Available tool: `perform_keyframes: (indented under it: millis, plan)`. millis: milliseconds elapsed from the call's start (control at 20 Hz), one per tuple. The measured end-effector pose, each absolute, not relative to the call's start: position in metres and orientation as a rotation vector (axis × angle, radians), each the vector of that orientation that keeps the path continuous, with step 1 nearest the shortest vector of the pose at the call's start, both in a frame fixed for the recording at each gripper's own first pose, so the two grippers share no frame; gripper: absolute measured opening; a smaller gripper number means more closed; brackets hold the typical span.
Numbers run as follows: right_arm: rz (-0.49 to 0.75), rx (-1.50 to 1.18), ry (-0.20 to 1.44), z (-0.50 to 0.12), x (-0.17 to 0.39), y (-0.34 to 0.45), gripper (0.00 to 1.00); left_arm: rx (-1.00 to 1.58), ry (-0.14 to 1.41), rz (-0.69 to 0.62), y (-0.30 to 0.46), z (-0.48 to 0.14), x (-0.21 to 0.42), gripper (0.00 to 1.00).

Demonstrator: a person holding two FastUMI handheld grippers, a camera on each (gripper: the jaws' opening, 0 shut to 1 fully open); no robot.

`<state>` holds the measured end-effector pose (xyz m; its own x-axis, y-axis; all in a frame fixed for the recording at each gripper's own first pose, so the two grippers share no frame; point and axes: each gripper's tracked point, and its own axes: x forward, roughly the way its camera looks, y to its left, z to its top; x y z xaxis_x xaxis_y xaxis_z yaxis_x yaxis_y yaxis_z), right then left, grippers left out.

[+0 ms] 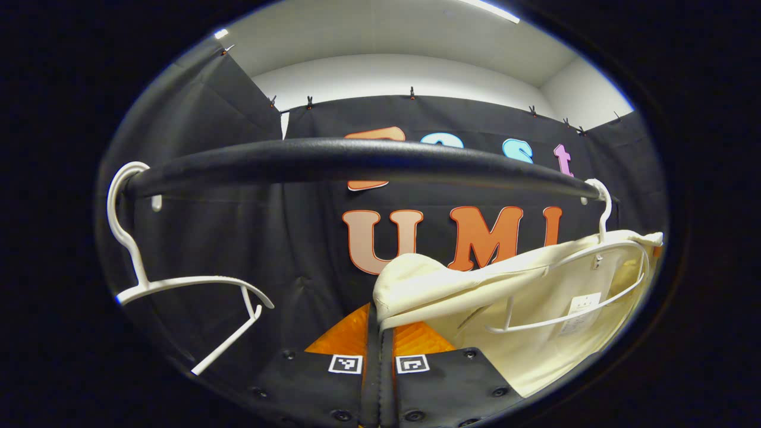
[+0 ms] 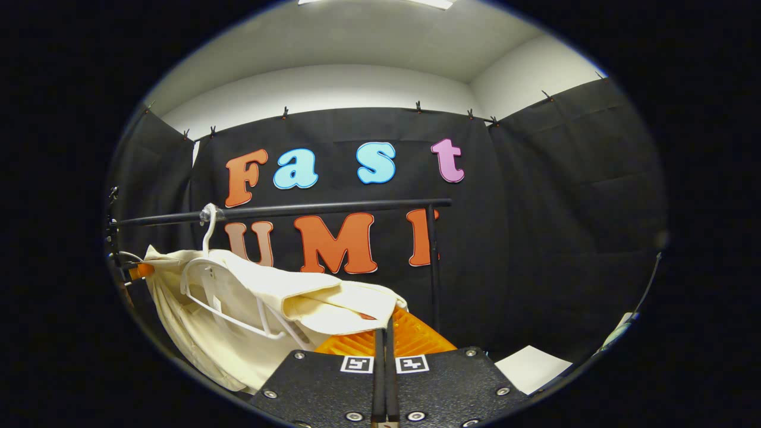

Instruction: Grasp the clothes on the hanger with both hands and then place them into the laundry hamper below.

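On rail: cream garment on white hanger. Likely soft, light, limp; best held at shoulders. Left gripper pinches left shoulder fold; right gripper clamps other shoulder.

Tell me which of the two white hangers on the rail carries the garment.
The right-hand hanger in the left gripper view: the cream garment drapes over it. The left hanger on the rail hangs bare.

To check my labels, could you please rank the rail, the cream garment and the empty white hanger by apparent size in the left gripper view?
1. Rail, though its nearness to the camera inflates it.
2. Cream garment.
3. Empty white hanger.
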<state>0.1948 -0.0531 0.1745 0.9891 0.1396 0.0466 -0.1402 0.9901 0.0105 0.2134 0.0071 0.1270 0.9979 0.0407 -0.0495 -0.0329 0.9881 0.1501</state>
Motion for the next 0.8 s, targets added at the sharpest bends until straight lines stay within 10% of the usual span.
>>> perform_keyframes:
  millis: [800]
  plan:
    - [0.195,0.103,0.152,0.046,0.205,-0.037,0.0,0.143,0.256,0.036,0.005,0.022,0.205,0.07]
